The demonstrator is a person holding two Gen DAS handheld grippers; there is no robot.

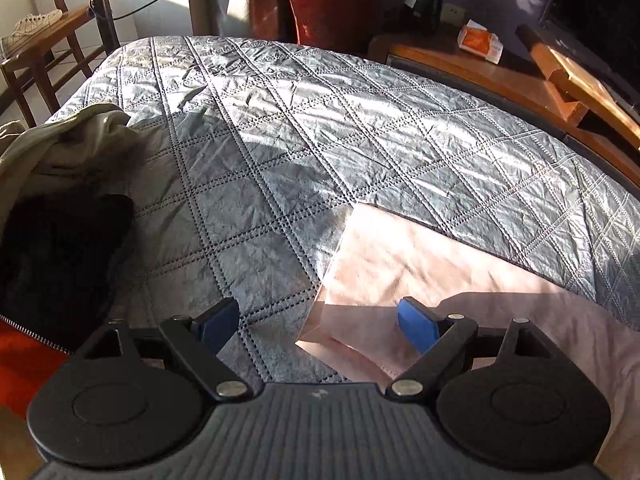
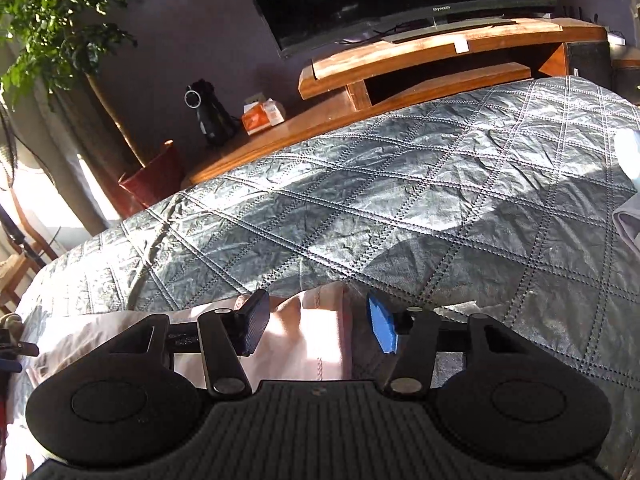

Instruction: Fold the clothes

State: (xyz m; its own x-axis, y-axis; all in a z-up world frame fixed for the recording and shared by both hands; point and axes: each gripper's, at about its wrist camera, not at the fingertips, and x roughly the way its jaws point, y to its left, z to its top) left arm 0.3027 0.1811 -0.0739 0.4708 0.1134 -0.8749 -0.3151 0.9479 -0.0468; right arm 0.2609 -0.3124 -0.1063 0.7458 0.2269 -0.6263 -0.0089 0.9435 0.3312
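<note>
A pale pink garment (image 1: 420,272) lies flat on the grey quilted bedspread (image 1: 320,128), with a straight folded edge at its left. My left gripper (image 1: 320,326) is open and hangs just above that garment's near left corner, one blue pad over the quilt and one over the pink cloth. In the right wrist view the same pink garment (image 2: 316,332) lies under my right gripper (image 2: 318,326), which is open with its jaws on either side of a hemmed edge. Neither gripper holds cloth.
A pile of other clothes, olive (image 1: 68,148) and black (image 1: 60,256), sits at the left of the bed. Beyond the bed stand a wooden TV stand (image 2: 440,56), a red plant pot (image 1: 332,12) and a wooden chair (image 1: 36,48). White cloth (image 2: 630,184) lies at the right edge.
</note>
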